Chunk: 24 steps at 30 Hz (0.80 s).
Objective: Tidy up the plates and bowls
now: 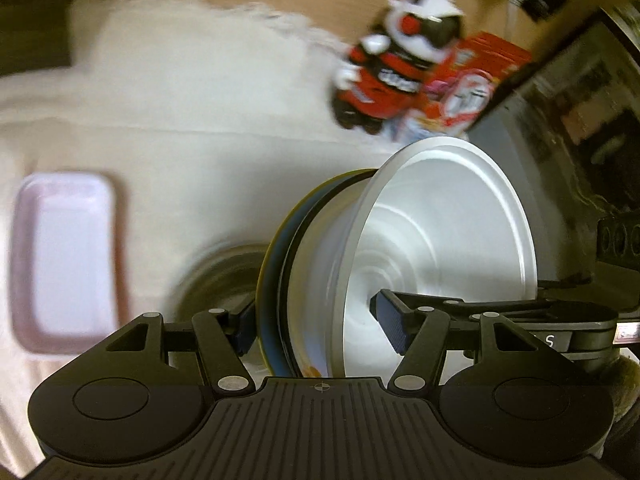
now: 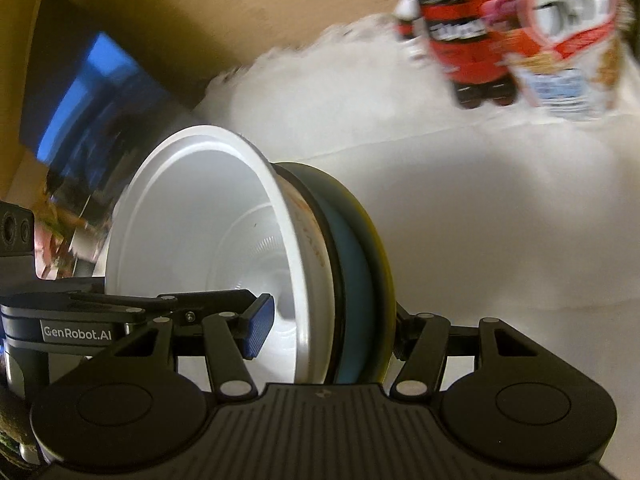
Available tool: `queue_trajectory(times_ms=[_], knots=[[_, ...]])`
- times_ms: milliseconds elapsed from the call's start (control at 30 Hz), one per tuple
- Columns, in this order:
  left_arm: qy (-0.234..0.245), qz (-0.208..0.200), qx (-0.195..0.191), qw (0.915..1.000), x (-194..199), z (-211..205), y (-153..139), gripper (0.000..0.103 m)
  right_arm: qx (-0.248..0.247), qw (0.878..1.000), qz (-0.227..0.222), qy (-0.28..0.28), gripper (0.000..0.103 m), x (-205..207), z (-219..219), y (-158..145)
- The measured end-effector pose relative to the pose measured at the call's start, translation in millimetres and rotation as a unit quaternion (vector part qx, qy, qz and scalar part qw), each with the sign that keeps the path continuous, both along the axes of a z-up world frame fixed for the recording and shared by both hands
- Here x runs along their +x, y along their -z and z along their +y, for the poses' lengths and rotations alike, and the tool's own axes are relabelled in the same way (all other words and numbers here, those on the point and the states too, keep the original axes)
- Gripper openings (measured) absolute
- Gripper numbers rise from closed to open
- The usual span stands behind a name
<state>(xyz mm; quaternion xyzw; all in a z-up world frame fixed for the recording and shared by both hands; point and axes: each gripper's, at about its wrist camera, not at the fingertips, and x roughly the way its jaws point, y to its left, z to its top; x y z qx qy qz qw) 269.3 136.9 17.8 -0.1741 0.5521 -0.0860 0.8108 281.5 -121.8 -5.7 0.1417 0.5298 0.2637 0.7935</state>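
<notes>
A white bowl [image 1: 440, 232] sits nested on a blue bowl with a yellow rim [image 1: 280, 248], and the stack is held on its side above a white cloth. My left gripper [image 1: 316, 328] is shut on the stack, one pad inside the white bowl, the other behind the yellow rim. My right gripper [image 2: 328, 328] is shut on the same stack from the other side; the white bowl [image 2: 200, 232] and the blue bowl [image 2: 352, 264] show there. Each view shows the other gripper's body at its edge.
A pink rectangular tray [image 1: 64, 260] lies on the cloth at the left. A round dark dish [image 1: 216, 280] lies blurred behind the stack. A red and black toy figure [image 1: 396, 64] and a snack box [image 1: 468, 92] stand at the back. A dark screen [image 2: 92, 120] is nearby.
</notes>
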Motion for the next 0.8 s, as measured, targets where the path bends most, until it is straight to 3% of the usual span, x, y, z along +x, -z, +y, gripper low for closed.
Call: queue_trajectory(times_ms=[167, 367, 533, 800], knots=[[-0.031, 0.035, -0.012, 0.9989, -8.5, 33.5, 32.0, 0.065, -0.008, 0.999, 0.048, -0.018, 0.059, 7.2, 34.9, 33.5], [-0.034, 0.067, -0.006, 0.9971, -9.5, 44.5, 64.2, 0.064, -0.024, 0.994, 0.105, -0.019, 0.059, 14.0, 52.7, 69.6], [-0.035, 0.063, -0.006, 0.9974, -9.3, 47.1, 60.5, 0.059, -0.004, 0.992, 0.122, -0.012, 0.059, 22.6, 50.4, 79.3], [-0.040, 0.065, -0.003, 0.9971, -11.5, 50.1, 59.4, 0.047, -0.026, 0.993, 0.113, -0.023, 0.059, 25.2, 54.8, 75.0]])
